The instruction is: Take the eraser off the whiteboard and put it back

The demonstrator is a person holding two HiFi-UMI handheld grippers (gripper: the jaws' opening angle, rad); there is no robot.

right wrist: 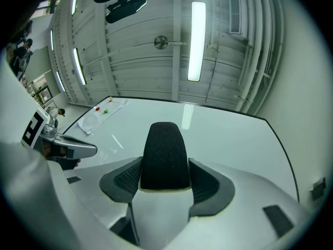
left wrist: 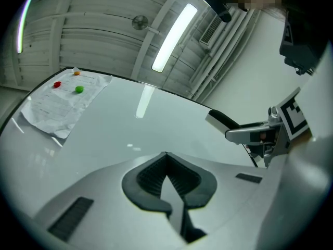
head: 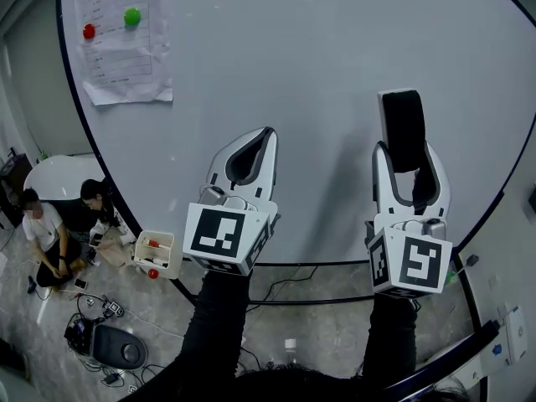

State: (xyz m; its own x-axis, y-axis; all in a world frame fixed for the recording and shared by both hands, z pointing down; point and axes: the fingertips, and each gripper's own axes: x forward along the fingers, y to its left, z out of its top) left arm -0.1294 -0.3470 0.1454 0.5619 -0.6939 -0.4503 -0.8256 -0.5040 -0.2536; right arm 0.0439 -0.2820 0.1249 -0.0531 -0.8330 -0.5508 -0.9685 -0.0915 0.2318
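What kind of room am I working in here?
Probably an office or lab workroom: a large whiteboard, a paper sheet pinned to it by coloured magnets, strip ceiling lights, and people seated on the floor beside cables.

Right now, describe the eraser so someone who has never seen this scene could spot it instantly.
Start at the big whiteboard, then drop to the right gripper in front of its lower right. The eraser is the dark, rounded-top block clamped between its jaws and sticking out past them; the left gripper beside it holds nothing.
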